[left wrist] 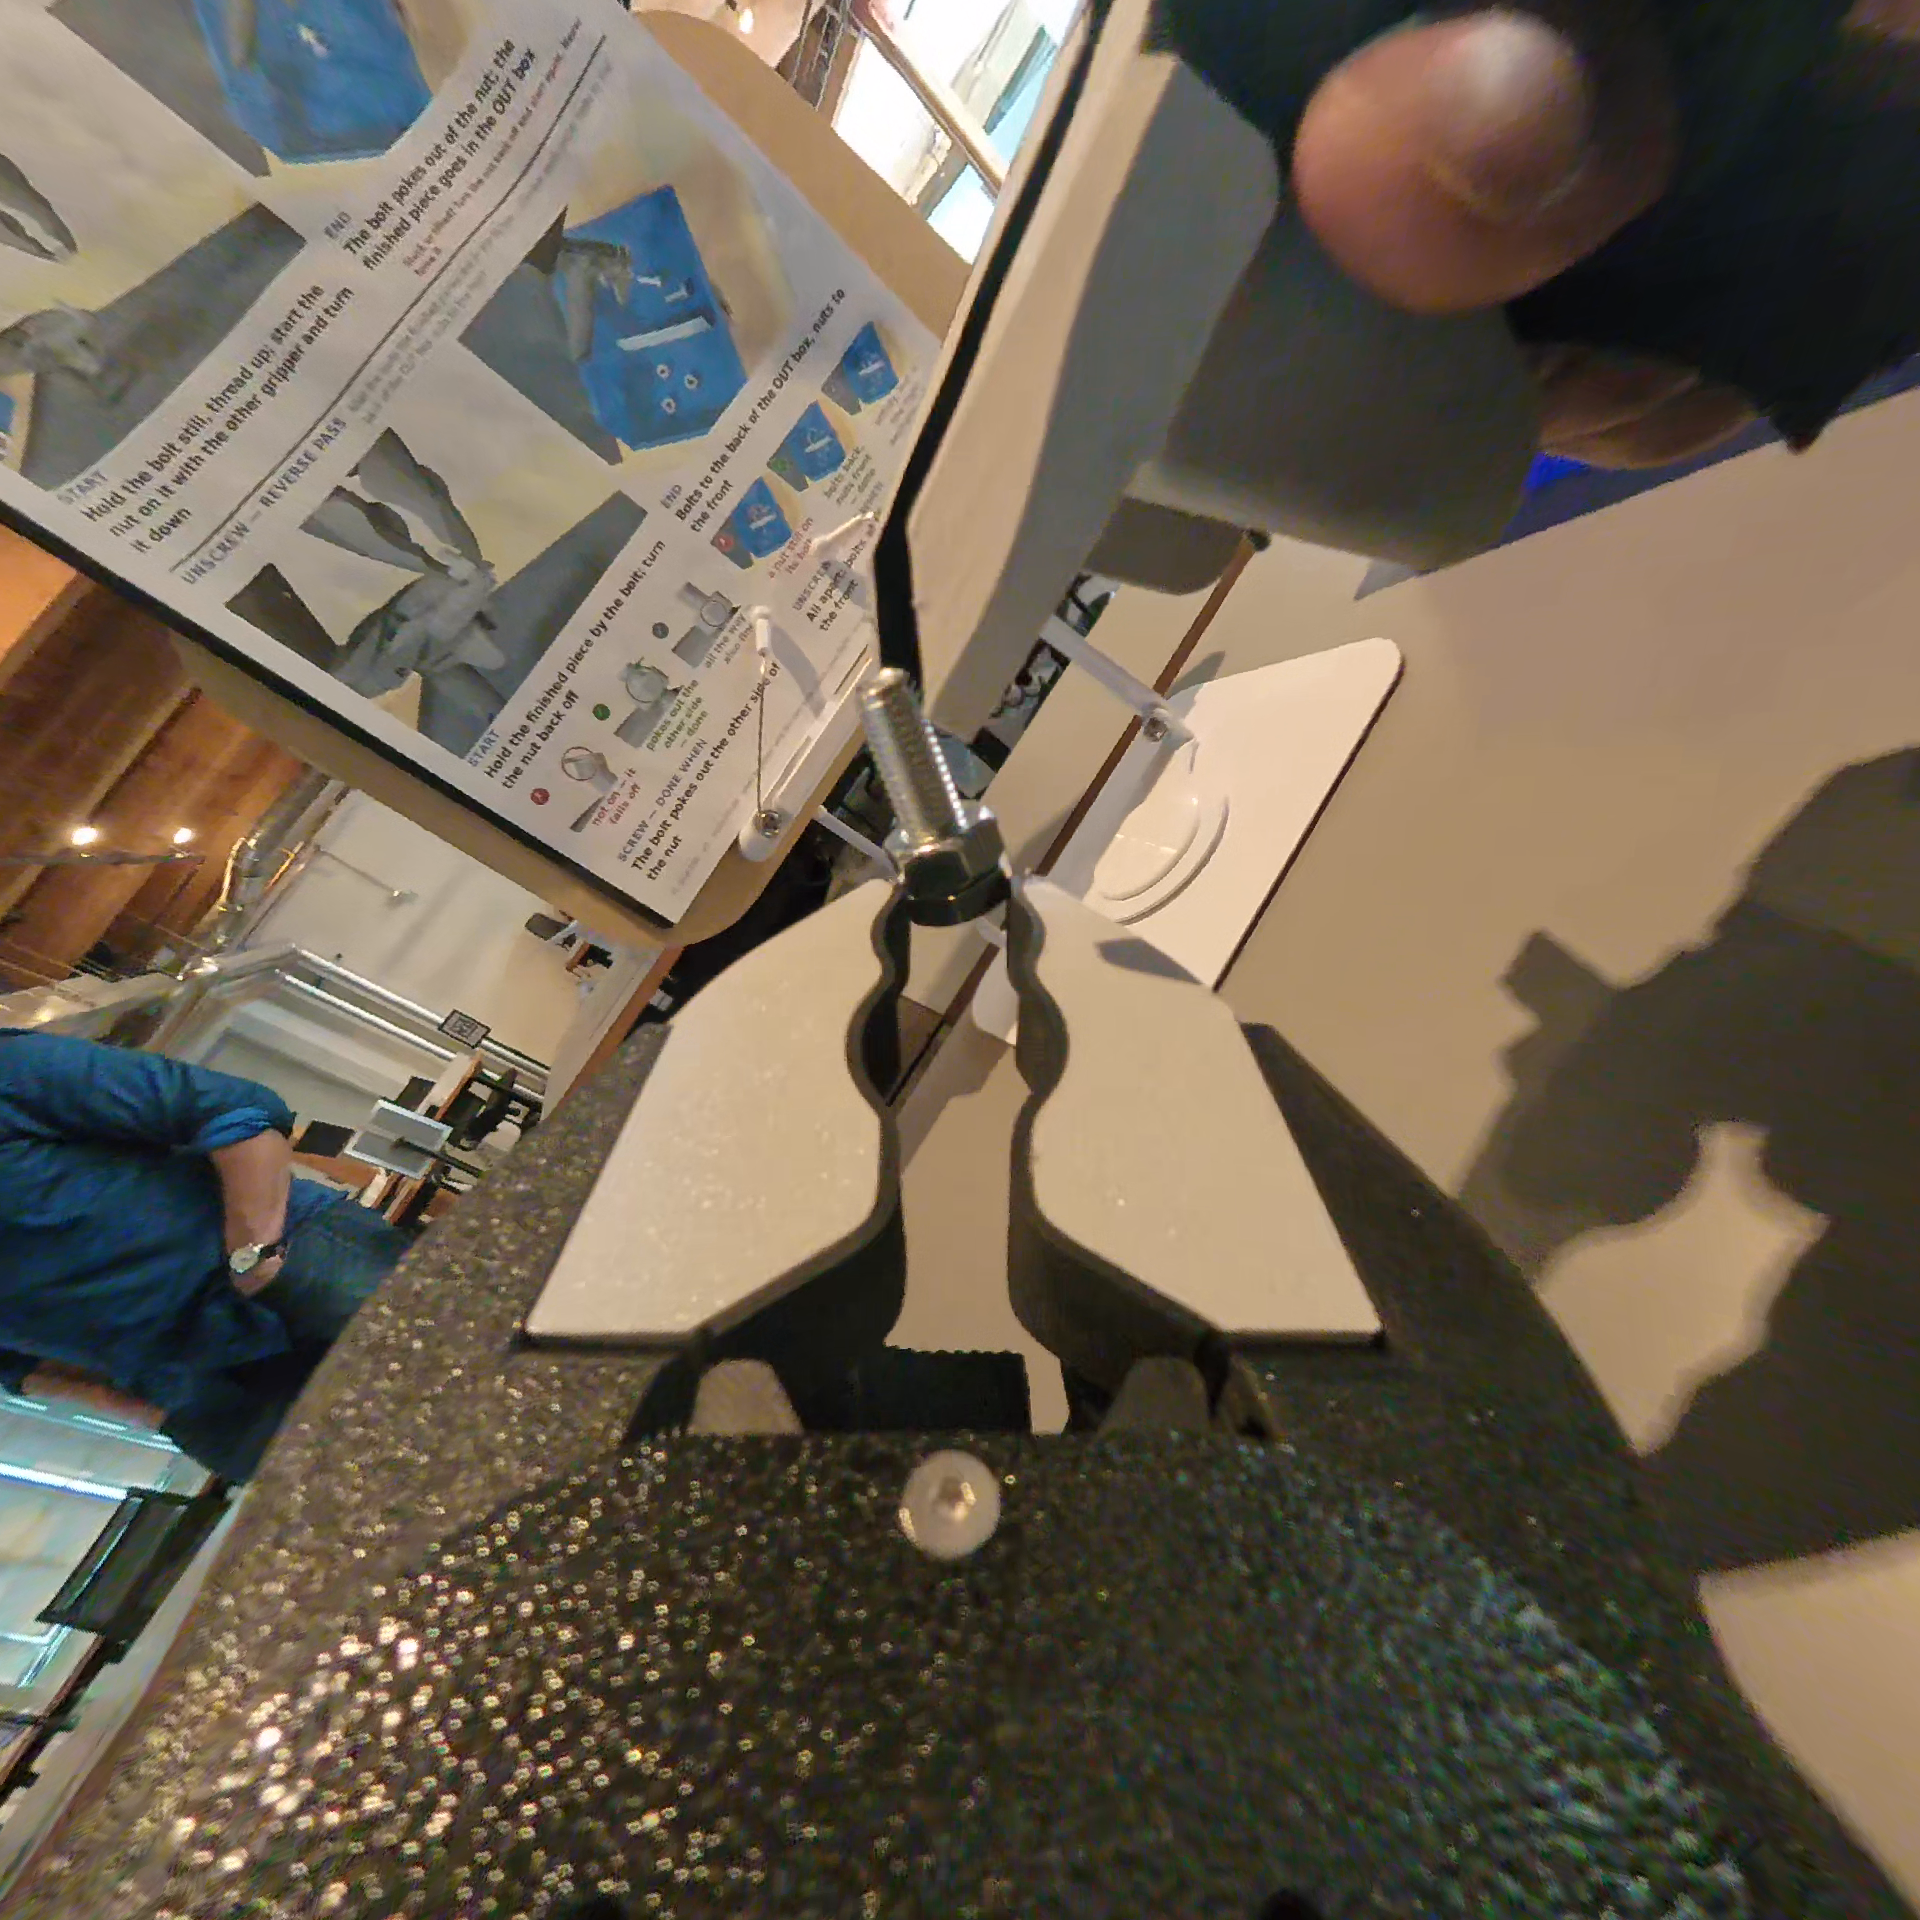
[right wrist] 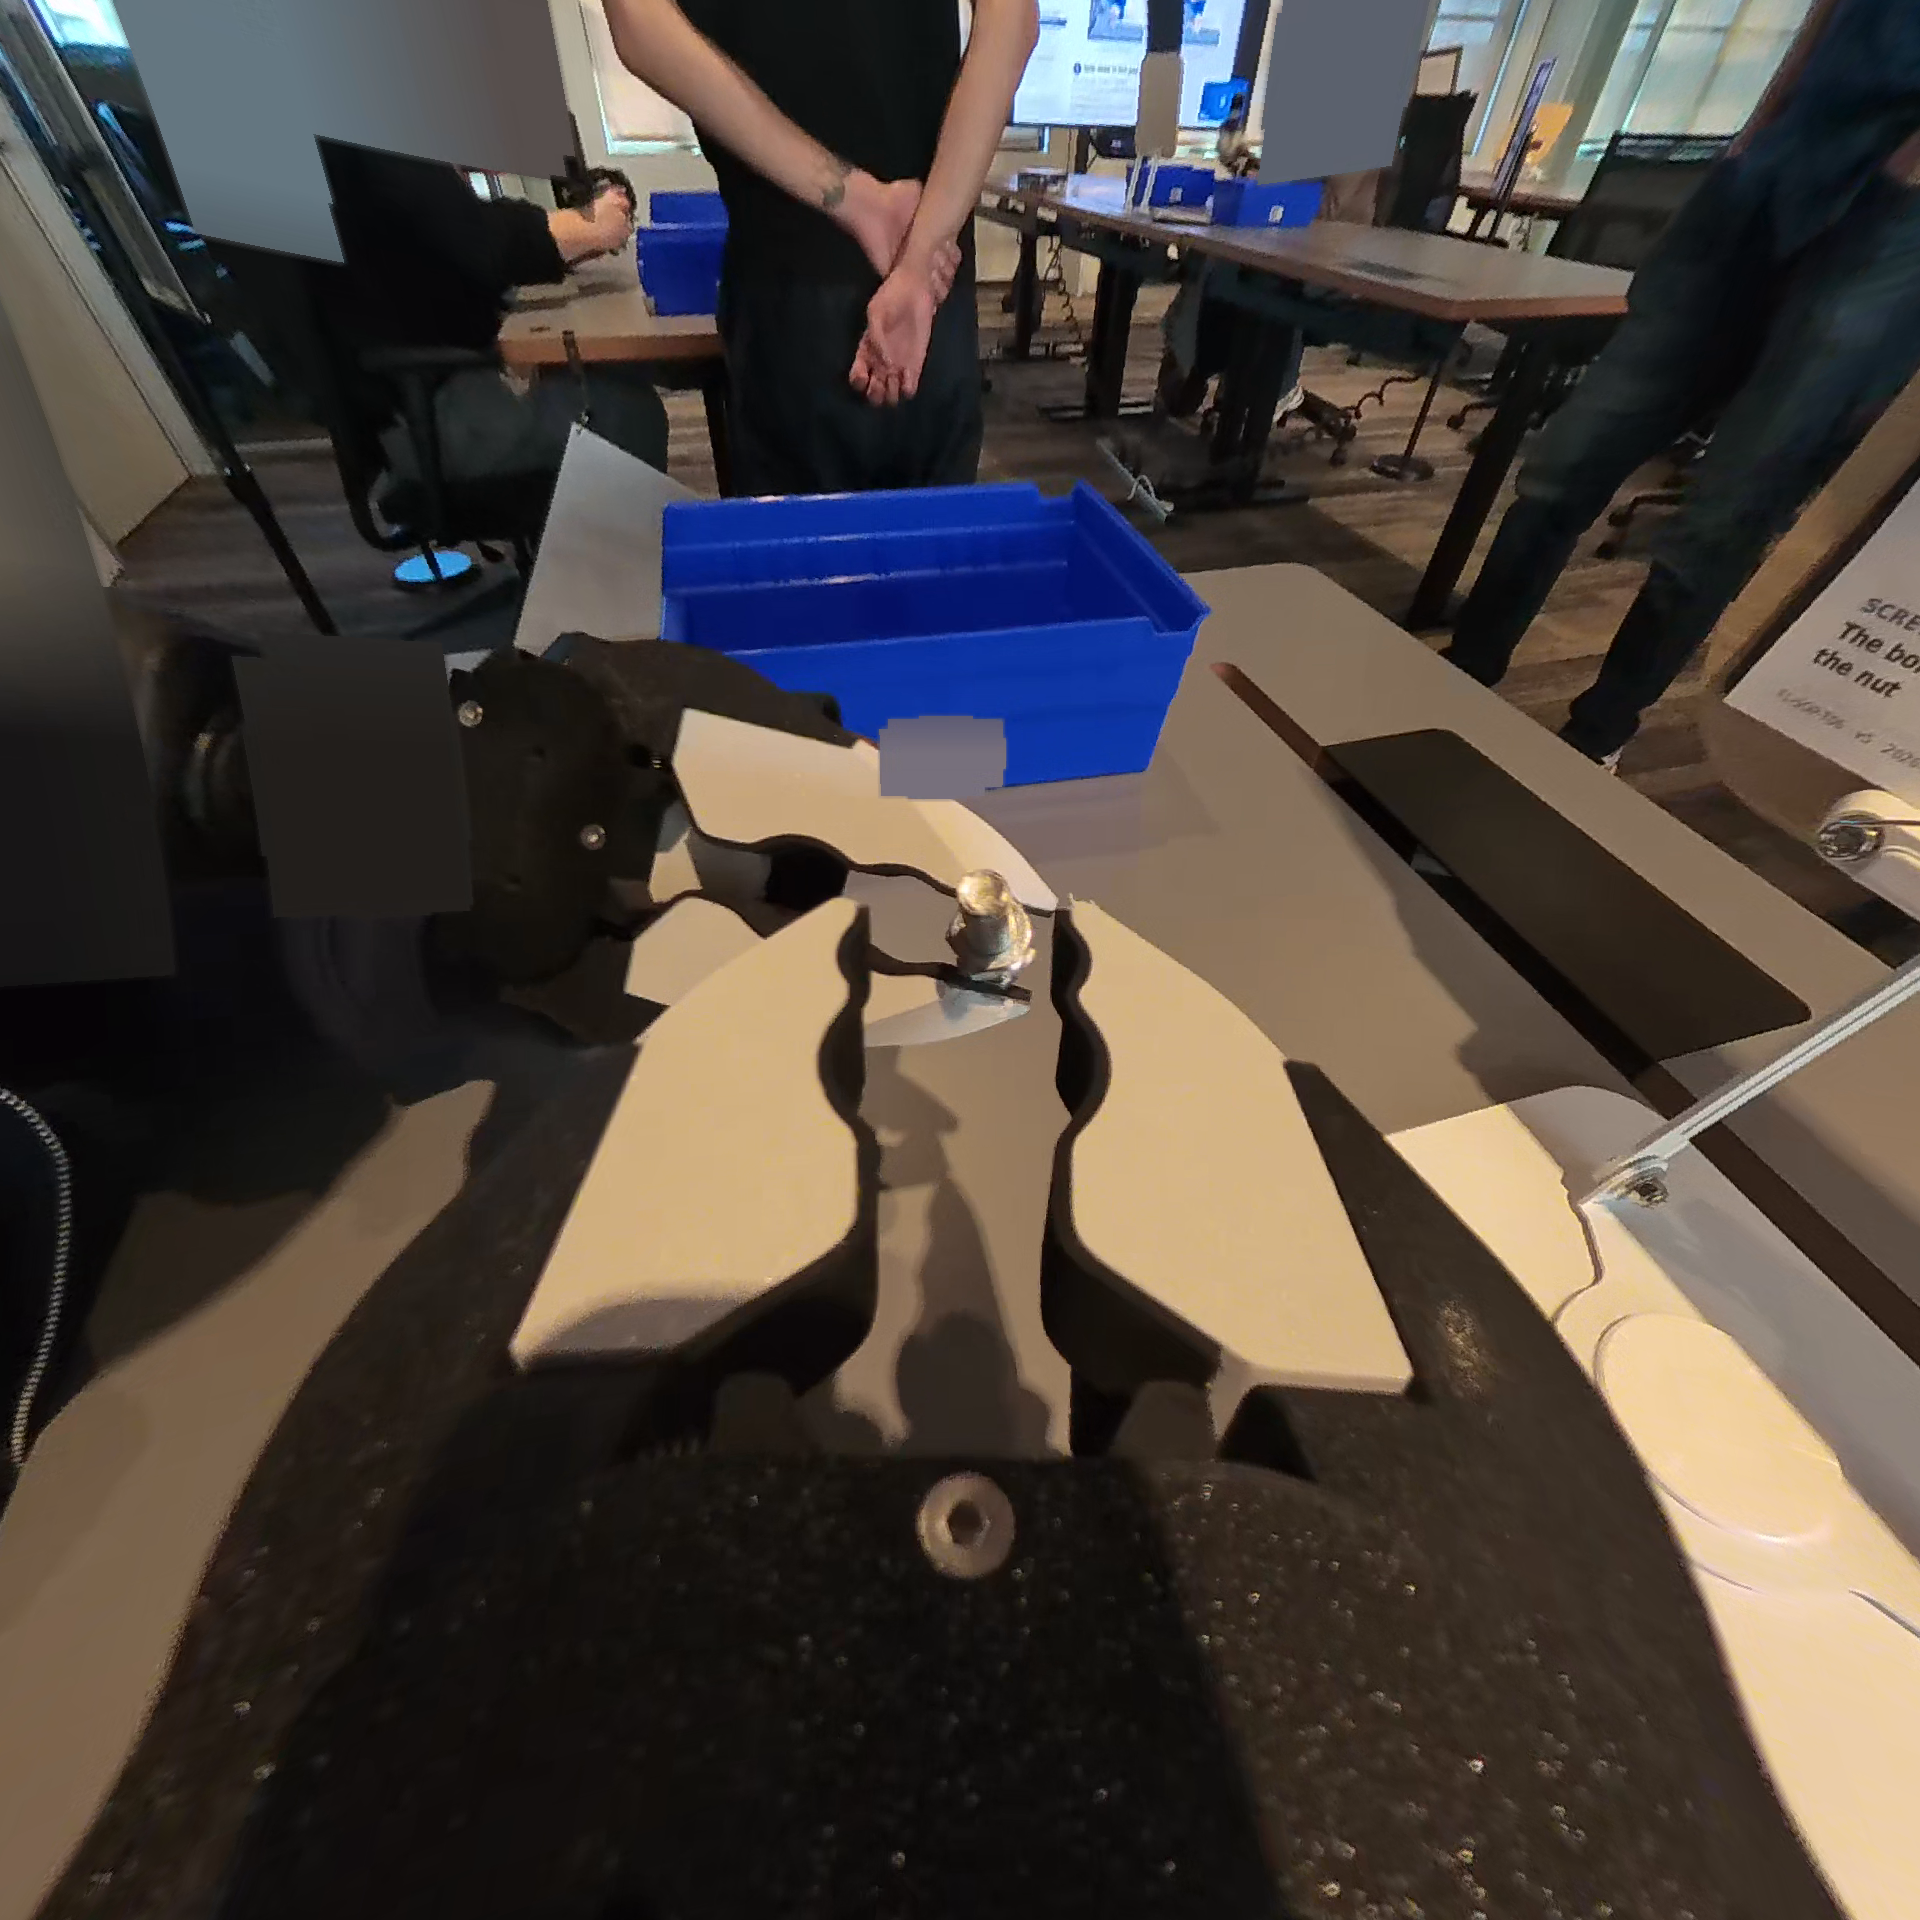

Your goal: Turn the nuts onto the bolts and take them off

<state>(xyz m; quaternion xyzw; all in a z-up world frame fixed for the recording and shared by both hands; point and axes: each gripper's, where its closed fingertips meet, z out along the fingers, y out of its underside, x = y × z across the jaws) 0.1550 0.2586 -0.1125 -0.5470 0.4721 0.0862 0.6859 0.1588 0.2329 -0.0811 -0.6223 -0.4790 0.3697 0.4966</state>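
Bolt (left wrist: 914,774): a bright threaded steel bolt with a hex nut (left wrist: 951,862) sitting low on it, near the head. It is pinched at the tips of the left gripper (left wrist: 951,904), shank pointing up and away. The hold appears to fall at the head, below the nut; the exact contact is hard to make out.

In the right wrist view the same bolt (right wrist: 982,920) stands between the tips of the right gripper (right wrist: 961,935), whose jaws are spread with a clear gap either side and touch nothing.

Handling, as judged: small, rigid and light, with smooth plated metal that is liable to slip or twist under turning force. The nut's flats are the proper purchase for the right gripper. The left should stay on the head, clear of the threads.

Beyond, a blue bin (right wrist: 925,623) sits on the grey table (right wrist: 1299,935); no contents are visible in it. Its front label is masked over.

Farther off, an illustrated instruction sheet (left wrist: 416,416) carries printed text and photographs; the wording is not reproduced. No brand marks are discernible on either tool.
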